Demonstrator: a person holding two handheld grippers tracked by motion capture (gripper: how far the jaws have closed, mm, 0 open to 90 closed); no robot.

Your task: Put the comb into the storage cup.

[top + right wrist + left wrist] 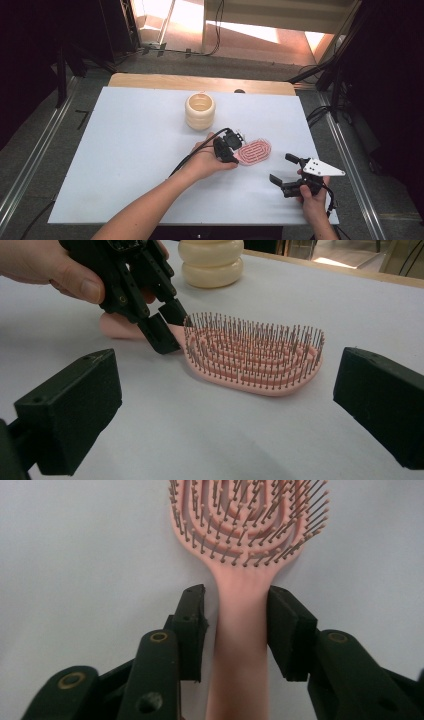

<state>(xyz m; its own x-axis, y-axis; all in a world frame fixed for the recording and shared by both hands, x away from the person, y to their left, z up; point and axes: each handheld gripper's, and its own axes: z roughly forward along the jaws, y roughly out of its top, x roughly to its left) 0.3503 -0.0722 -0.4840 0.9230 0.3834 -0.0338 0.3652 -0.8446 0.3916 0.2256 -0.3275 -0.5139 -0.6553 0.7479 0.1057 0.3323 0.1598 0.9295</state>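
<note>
While astride hairbrush handle (239,645), left claw (236,625)

Looks like a lab or recording studio rather than a home. Plain white bench (125,165) on a wooden top, set on grey carpet between metal floor rails (30,165). Dark stands and struts (62,65) at both sides, loose cables (320,115) across the floor, bright lamp light beyond the far edge.
</note>
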